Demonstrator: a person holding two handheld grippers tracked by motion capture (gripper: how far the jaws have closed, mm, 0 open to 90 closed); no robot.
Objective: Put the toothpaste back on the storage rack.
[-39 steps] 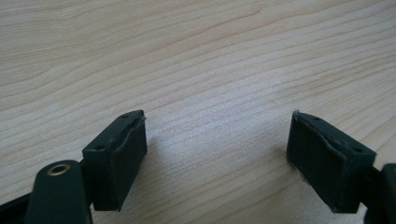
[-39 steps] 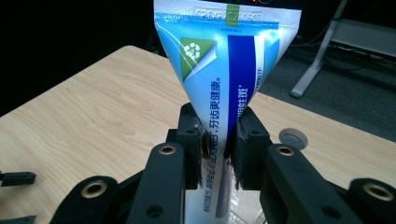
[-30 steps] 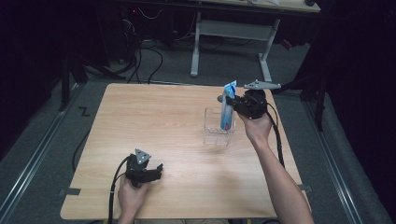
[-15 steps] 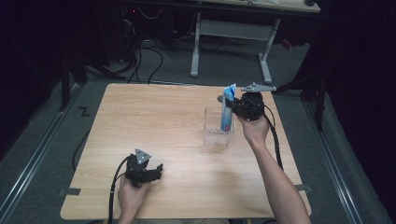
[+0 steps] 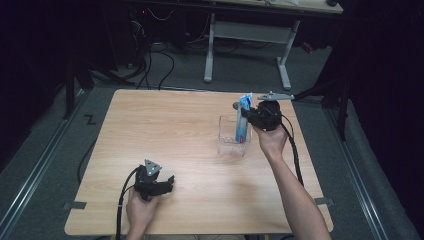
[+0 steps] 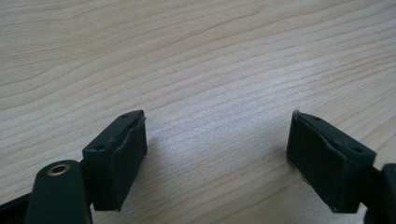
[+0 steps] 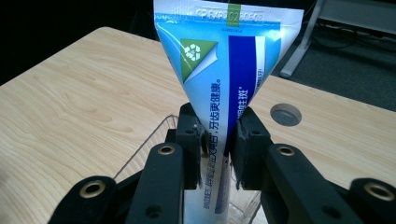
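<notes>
The table (image 5: 165,130) is bare wood across its whole left half and along the near edge; a hand could pass there freely; the one obstacle near the right edge is the clear container (image 5: 233,141), with the toothpaste tube (image 5: 243,117) standing upright in it, pinched by the right gripper (image 5: 250,116); a round grommet hole (image 7: 285,114) lies flush behind it; the left gripper (image 5: 167,183) rests near the near edge, jaws apart over bare wood.

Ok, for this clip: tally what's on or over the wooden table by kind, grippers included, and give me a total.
Handheld grippers: 2, the left gripper open on the table, the right gripper shut on the tube
Toothpaste tube: 1, upright in the container
Clear container: 1
Total: 4
</notes>
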